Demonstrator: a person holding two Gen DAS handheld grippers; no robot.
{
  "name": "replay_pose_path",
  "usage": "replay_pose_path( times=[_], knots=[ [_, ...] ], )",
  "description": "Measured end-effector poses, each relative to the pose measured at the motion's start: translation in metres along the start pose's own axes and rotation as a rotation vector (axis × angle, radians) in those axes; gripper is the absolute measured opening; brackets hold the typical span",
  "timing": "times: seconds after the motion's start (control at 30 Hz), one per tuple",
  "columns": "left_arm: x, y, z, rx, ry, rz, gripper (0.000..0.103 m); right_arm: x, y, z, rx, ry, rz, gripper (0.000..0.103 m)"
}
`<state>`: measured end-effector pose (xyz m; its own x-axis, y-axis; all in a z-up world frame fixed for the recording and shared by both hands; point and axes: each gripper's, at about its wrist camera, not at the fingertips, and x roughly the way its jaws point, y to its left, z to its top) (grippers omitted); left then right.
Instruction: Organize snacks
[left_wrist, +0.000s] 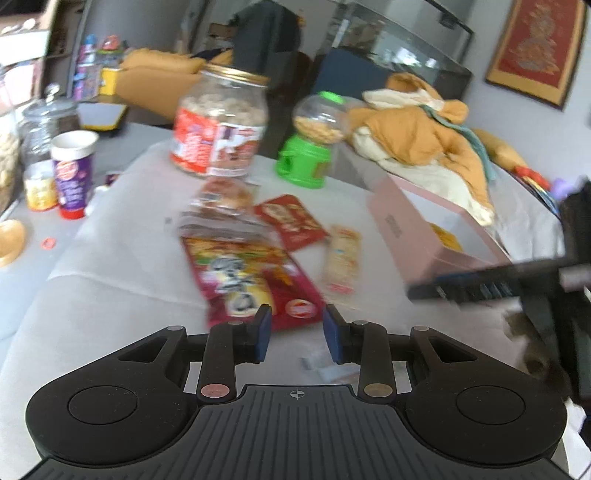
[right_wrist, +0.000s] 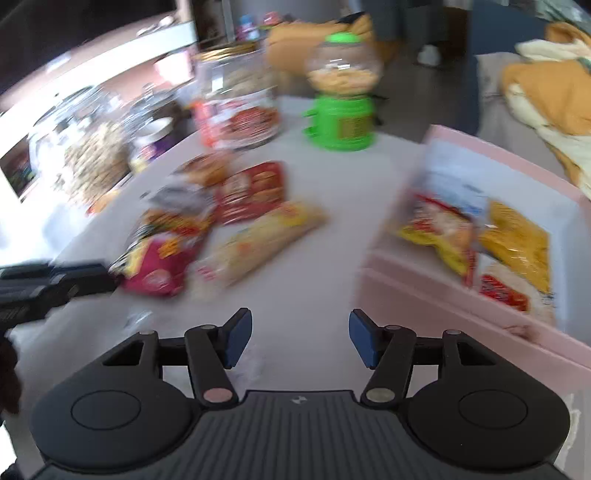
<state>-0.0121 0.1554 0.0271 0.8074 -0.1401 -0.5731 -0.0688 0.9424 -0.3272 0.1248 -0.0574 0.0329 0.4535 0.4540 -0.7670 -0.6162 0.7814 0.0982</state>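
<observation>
Left gripper (left_wrist: 297, 334): jaws parted to a narrow gap, nothing between the blue pads; it hangs low over the table just short of the magenta snack bag (left_wrist: 255, 280), a stance that reads as lining up on that bag's near edge.

Right gripper (right_wrist: 300, 338): jaws spread wide and empty, above bare tabletop between the loose packets and the pink box (right_wrist: 443, 291); I judge the wide opening suits a flat, broad packet.

Loose snacks: the magenta snack bag, a red packet (left_wrist: 291, 221), a long yellow-and-white wafer pack (right_wrist: 258, 243) and a clear-wrapped pastry (left_wrist: 225, 195) lie flat in a cluster at mid-table, overlapping in places, well apart from the box.

Pink box: sits open-topped at the table's right side, so packets can be dropped in from above; a few yellow and red packets (right_wrist: 476, 243) already lie inside, which suggests it is the collecting place.

Upright containers: a large cookie jar (left_wrist: 219, 125) with a gold lid and a green candy dispenser (left_wrist: 314, 140) stand behind the packets at the far edge, out of the reach path.

Progress: partly done, by my reading, several packets remain on the table (left_wrist: 122, 258).

Clarity: both views are motion-blurred, so labels cannot be read.
</observation>
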Motion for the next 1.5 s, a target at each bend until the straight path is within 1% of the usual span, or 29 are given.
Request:
replay_pose_path(
  times=[0.03,0.1,0.13,0.2,0.3,0.37,0.43,0.47,0.57,0.6,0.63,0.7,0.73,0.8,0.93,1.07,1.2,1.3,1.37,1.4,1.43,1.5],
  knots=[
    [0.002,-0.005,0.001,0.016,0.001,-0.007,0.035,0.001,-0.009,0.002,0.034,-0.010,-0.001,0.059],
    [0.009,-0.018,0.008,0.065,-0.011,-0.022,0.035,0.007,-0.026,0.006,0.122,-0.010,0.062,0.059],
    [0.015,-0.024,0.012,0.097,-0.020,-0.029,0.035,0.011,-0.032,0.008,0.157,-0.013,0.079,0.059],
    [0.035,-0.037,0.023,0.170,-0.023,-0.028,0.035,0.018,-0.039,0.009,0.183,-0.020,0.078,0.059],
    [0.067,-0.050,0.038,0.228,-0.007,-0.014,0.035,0.024,-0.042,0.003,0.181,-0.020,0.041,0.059],
    [0.092,-0.055,0.048,0.247,0.045,-0.014,0.035,0.020,-0.043,-0.005,0.163,-0.033,0.040,0.060],
    [0.110,-0.058,0.051,0.253,0.078,-0.004,0.036,0.015,-0.042,-0.012,0.129,-0.037,0.042,0.060],
    [0.118,-0.060,0.052,0.262,0.083,0.009,0.036,0.012,-0.041,-0.016,0.116,-0.039,0.043,0.060],
    [0.131,-0.062,0.047,0.282,0.110,0.028,0.035,0.009,-0.042,-0.024,0.090,-0.049,0.032,0.061],
    [0.130,-0.061,0.043,0.284,0.120,0.026,0.034,0.007,-0.044,-0.028,0.087,-0.055,0.026,0.062],
    [0.125,-0.061,0.038,0.297,0.114,0.018,0.034,0.005,-0.044,-0.029,0.083,-0.058,0.021,0.062],
    [0.113,-0.058,0.030,0.320,0.123,-0.011,0.034,0.000,-0.043,-0.036,0.061,-0.065,0.014,0.063],
    [0.104,-0.055,0.025,0.325,0.130,-0.031,0.034,-0.002,-0.041,-0.039,0.047,-0.065,0.016,0.064],
    [0.089,-0.048,0.020,0.323,0.140,-0.041,0.034,-0.008,-0.032,-0.046,0.011,-0.063,0.030,0.067],
    [0.065,-0.026,0.015,0.273,0.148,0.000,0.034,-0.019,0.001,-0.057,-0.097,-0.055,0.101,0.068],
    [0.055,0.000,0.021,0.206,0.147,0.035,0.034,-0.016,0.045,-0.056,-0.210,-0.051,0.151,0.070],
    [0.054,0.010,0.025,0.155,0.148,0.015,0.034,0.001,0.087,-0.049,-0.330,-0.051,0.161,0.070],
    [0.054,0.008,0.025,0.152,0.143,0.023,0.034,0.013,0.102,-0.041,-0.347,-0.064,0.157,0.070],
    [0.053,0.008,0.022,0.146,0.138,0.027,0.034,0.015,0.101,-0.039,-0.345,-0.063,0.151,0.062],
    [0.052,0.007,0.021,0.146,0.135,0.030,0.034,0.013,0.098,-0.038,-0.337,-0.062,0.152,0.055],
    [0.052,0.006,0.020,0.147,0.133,0.033,0.034,0.010,0.093,-0.040,-0.324,-0.063,0.147,0.050],
    [0.051,0.001,0.017,0.151,0.130,0.033,0.034,0.002,0.077,-0.046,-0.286,-0.065,0.103,0.044]
  ],
)
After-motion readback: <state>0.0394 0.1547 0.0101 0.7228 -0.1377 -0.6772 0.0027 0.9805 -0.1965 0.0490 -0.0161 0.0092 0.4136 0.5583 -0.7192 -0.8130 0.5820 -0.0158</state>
